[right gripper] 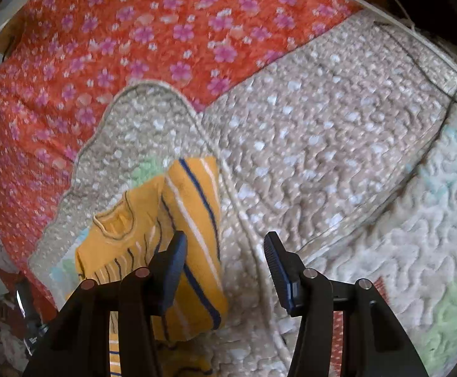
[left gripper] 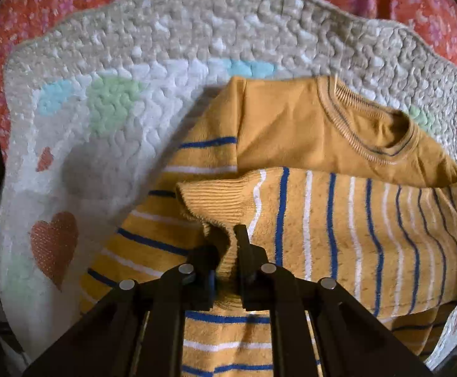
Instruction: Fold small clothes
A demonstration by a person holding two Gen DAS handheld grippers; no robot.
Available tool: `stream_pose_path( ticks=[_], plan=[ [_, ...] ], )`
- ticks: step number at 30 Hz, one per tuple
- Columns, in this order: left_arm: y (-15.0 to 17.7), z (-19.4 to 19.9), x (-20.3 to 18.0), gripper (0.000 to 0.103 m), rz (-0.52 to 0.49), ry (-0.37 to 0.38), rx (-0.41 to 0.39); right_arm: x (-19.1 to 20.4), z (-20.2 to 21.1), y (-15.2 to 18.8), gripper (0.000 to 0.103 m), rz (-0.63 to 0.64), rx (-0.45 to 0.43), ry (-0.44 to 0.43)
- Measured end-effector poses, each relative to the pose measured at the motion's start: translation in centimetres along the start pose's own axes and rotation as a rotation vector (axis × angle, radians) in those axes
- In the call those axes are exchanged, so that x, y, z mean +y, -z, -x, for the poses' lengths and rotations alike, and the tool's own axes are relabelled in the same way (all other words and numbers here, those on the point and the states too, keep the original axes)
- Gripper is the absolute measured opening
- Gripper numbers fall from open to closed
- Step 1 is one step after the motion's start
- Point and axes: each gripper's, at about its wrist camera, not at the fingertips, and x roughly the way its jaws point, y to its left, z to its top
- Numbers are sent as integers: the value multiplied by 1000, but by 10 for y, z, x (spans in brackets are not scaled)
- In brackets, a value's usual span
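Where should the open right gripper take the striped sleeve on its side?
Probably the sleeve's free end, nearest the right gripper: it lies flat on the quilt with nothing on it. Come down from above, jaws across its width. The left gripper already pinches the other cuff.

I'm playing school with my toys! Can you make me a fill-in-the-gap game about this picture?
1. The left gripper is shut on the sweater's striped ____.
2. The sweater is mustard with white and ____ stripes.
3. The right gripper is ____, holding nothing.
4. The quilt under the sweater shows orange ____.

Missing words: sleeve, blue, open, hearts
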Motion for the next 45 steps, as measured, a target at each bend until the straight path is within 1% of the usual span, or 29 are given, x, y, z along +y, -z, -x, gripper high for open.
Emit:
stream_pose_path(
  ticks=[3, 5, 6, 9, 11, 13, 14, 17, 19, 21, 22, 23, 24, 25, 26, 28, 29, 31, 32, 33, 34, 35, 37, 39, 41, 42, 43, 45],
  plan=[
    [1, -5, 2, 13, 9, 10, 10, 11, -12, 9, 55, 48, 36, 6],
    [1, -4, 2, 13, 15, 19, 6, 14, -22, 14, 55, 44, 80, -22],
    [1, -4, 2, 13, 15, 20, 5, 13, -22, 14, 55, 33, 84, -31],
    [8, -6, -3, 15, -46, -15, 4, 13, -10, 21, 55, 42, 92, -60],
    [10, -6, -7, 16, -74, -30, 3, 14, 2, 36, 65, 124, 99, -64],
    [5, -10, -6, 17, -81, -33, 0, 21, 13, 58, 69, 263, 84, -25],
    [5, -9, -7, 17, -93, -25, 23, 24, 14, 69, 70, 321, 74, -9],
    [8, -11, -4, 18, -88, -26, 7, 37, 2, 94, 70, 426, 47, 52],
    [8, -15, -3, 18, -96, -36, -3, 51, -10, 100, 70, 503, 3, 120],
    [7, -17, -2, 19, -102, -48, -11, 61, -18, 96, 69, 533, -50, 167],
    [12, -16, -2, 19, -105, -51, -13, 63, -22, 89, 60, 506, -55, 172],
    [17, -17, -7, 19, -111, -54, -14, 60, -26, 83, 34, 462, -41, 170],
    [17, -16, -7, 19, -115, -56, -13, 54, -28, 75, 19, 402, -17, 175],
    [17, -16, -8, 20, -117, -57, -13, 43, -26, 66, 10, 330, 3, 162],
    [17, -16, -8, 20, -118, -58, -14, 34, -22, 60, 7, 284, 10, 172],
    [14, -16, -9, 20, -129, -65, -16, 13, -8, 53, 7, 234, -12, 237],
    [14, -16, -10, 20, -138, -71, -20, 1, -3, 50, 6, 206, -11, 242],
    [14, -16, -11, 20, -144, -79, -28, -16, -1, 49, 6, 157, 2, 231],
    [15, -16, -12, 20, -145, -83, -32, -23, -1, 49, 8, 128, 9, 216],
    [15, -18, -13, 20, -148, -88, -34, -29, -1, 48, 13, 87, 11, 200],
    [16, -18, -15, 20, -156, -96, -36, -34, -1, 46, 27, 50, 10, 186],
    [17, -18, -16, 20, -164, -104, -37, -40, 0, 45, 36, 14, 12, 165],
    [17, -13, -17, 20, -172, -103, -39, -48, 3, 40, 42, -62, 30, 100],
    [19, -5, -12, 20, -156, -71, -29, -46, 9, 39, 44, -77, 22, 69],
    [20, 11, -3, 20, -119, -12, -25, -38, 23, 47, 44, -32, -8, 115],
    [22, 22, 3, 20, -104, 18, -32, -35, 30, 52, 44, -2, -12, 124],
    [25, 35, 10, 21, -94, 46, -41, -30, 37, 61, 45, 25, -2, 120],
    [37, 64, 27, 25, -79, 94, -74, -26, 50, 81, 44, 57, 25, 106]
  ],
)
